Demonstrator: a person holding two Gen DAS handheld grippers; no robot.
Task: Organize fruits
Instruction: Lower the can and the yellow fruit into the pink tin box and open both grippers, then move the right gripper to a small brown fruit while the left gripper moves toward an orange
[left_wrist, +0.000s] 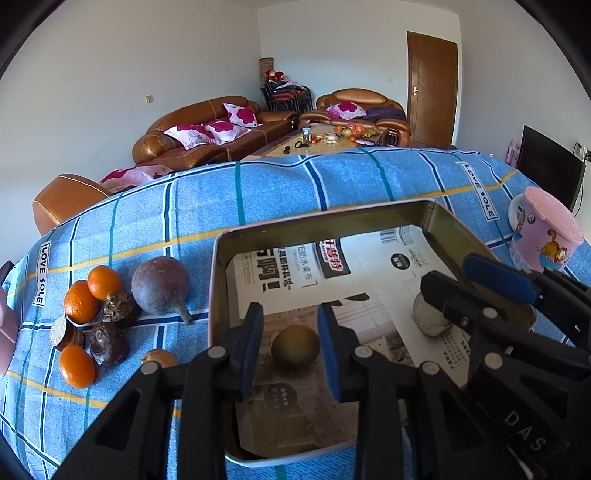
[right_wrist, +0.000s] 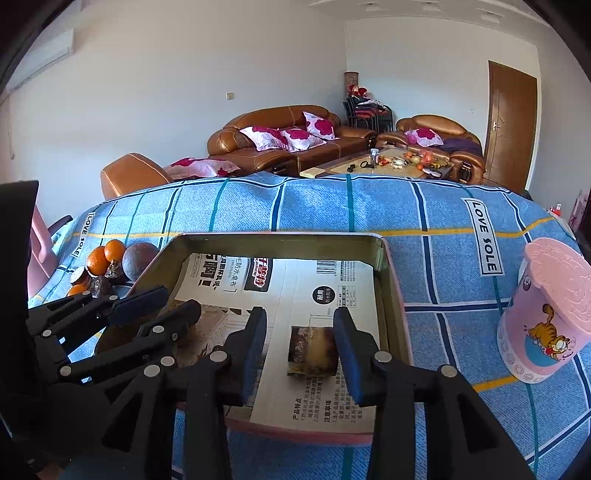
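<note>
A shallow metal tin (left_wrist: 216, 288), lined with printed paper, lies on the blue checked cloth. My left gripper (left_wrist: 291, 349) is open around a round brown-green fruit (left_wrist: 295, 350) that rests on the paper, with a small gap at the left pad. My right gripper (right_wrist: 301, 349) is open around a short cut sugarcane piece (right_wrist: 313, 350) lying in the tin (right_wrist: 391, 295), clear of the left pad. The left wrist view shows the right gripper (left_wrist: 452, 275) above that piece (left_wrist: 430, 319). Left of the tin lie oranges (left_wrist: 104, 282), a purple fruit (left_wrist: 161, 286) and dark water chestnuts (left_wrist: 109, 343).
A pink cartoon cup (right_wrist: 546, 310) stands on the cloth right of the tin. Another cut cane piece (left_wrist: 66, 332) and a small brown fruit (left_wrist: 159, 358) lie by the fruit pile. Sofas and a cluttered coffee table (left_wrist: 325, 142) stand beyond the table's far edge.
</note>
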